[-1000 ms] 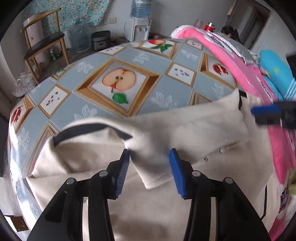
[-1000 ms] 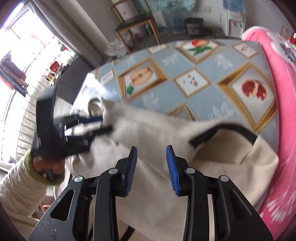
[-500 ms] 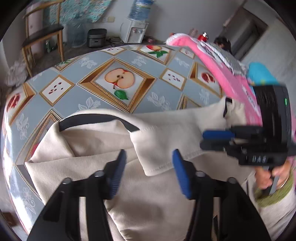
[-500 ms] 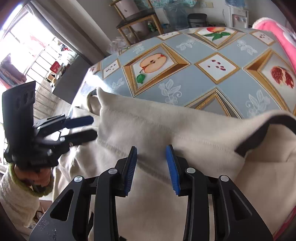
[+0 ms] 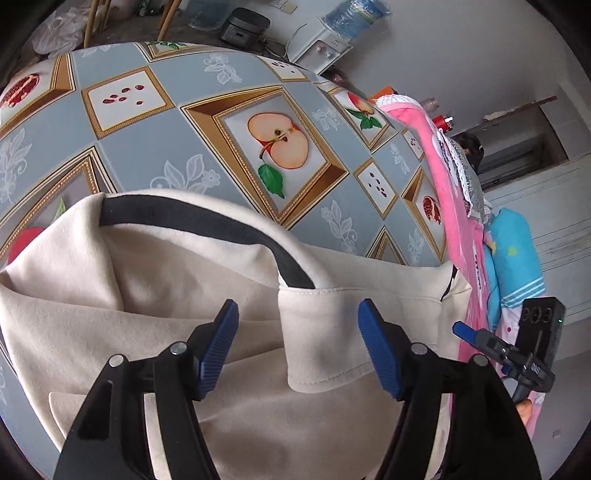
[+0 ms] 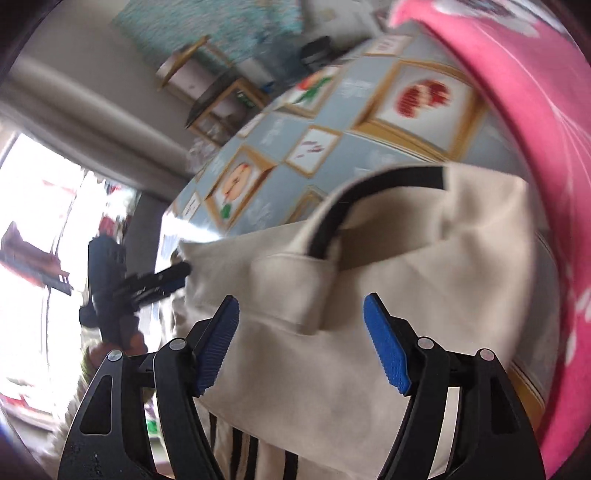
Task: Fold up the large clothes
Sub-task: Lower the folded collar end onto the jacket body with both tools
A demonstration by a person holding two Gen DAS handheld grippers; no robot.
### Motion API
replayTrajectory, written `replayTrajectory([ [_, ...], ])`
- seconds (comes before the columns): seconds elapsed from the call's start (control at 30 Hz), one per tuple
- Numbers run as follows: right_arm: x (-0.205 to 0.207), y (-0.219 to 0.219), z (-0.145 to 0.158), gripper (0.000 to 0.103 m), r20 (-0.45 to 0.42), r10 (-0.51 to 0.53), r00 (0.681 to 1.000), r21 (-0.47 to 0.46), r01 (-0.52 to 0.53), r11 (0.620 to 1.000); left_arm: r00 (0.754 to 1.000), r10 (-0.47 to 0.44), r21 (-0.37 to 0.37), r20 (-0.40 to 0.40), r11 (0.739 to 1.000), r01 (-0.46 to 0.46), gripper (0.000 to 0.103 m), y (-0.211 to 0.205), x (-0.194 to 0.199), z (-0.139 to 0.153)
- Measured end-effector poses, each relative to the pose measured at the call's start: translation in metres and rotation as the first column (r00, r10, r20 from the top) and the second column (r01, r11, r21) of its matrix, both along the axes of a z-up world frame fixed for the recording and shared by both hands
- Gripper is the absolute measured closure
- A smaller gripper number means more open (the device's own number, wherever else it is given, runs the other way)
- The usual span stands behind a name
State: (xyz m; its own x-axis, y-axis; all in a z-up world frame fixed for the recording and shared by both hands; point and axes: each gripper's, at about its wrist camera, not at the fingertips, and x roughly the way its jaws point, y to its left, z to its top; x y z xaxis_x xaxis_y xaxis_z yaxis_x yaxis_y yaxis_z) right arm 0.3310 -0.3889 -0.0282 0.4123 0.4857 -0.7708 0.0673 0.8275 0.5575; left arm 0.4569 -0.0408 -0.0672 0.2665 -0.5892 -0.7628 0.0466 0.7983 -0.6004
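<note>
A cream garment (image 5: 147, 295) with a black neckband (image 5: 207, 218) lies on the fruit-patterned tablecloth (image 5: 155, 147). My left gripper (image 5: 299, 347) hovers over its collar. Its jaws are opening, and the collar flap lies between the blue pads without touching them. My right gripper (image 5: 465, 330) shows at the garment's right edge. The right wrist view is blurred. There the right gripper (image 6: 301, 347) is over the garment (image 6: 424, 277) just below the neckband (image 6: 388, 177), jaws opening, pads clear of the cloth. The left gripper (image 6: 181, 275) is at the cloth's left corner.
A pink blanket (image 5: 439, 173) runs along the table's right side, with a blue pillow (image 5: 517, 258) behind it. A water dispenser (image 5: 321, 51) and a rice cooker (image 5: 243, 27) stand on the floor beyond the table. A wooden chair (image 6: 221, 103) stands farther off.
Both grippers' jaws have spread much wider. Both hands have rolled, tilting the views. The right gripper has swung from the garment's shoulder area to the neck opening.
</note>
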Motion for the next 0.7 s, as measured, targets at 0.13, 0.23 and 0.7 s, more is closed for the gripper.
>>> replayTrajectory([
  [0.13,0.002,-0.017,-0.014,0.035,-0.07,-0.047,0.996,0.033,0.05,0.998,1.0,0.0,-0.022,-0.01,1.0,0.0,0.038,0.005,-0.001,-0.001],
  [0.23,0.005,-0.014,-0.029,0.037,-0.12,-0.024,0.993,0.078,0.033,0.996,1.0,-0.009,-0.034,-0.014,0.999,0.009,0.038,0.005,-0.002,-0.003],
  [0.7,0.018,0.003,-0.049,0.049,-0.192,0.012,0.981,0.217,0.031,0.976,0.998,-0.058,-0.039,-0.022,0.998,0.057,0.051,-0.001,-0.007,-0.007],
])
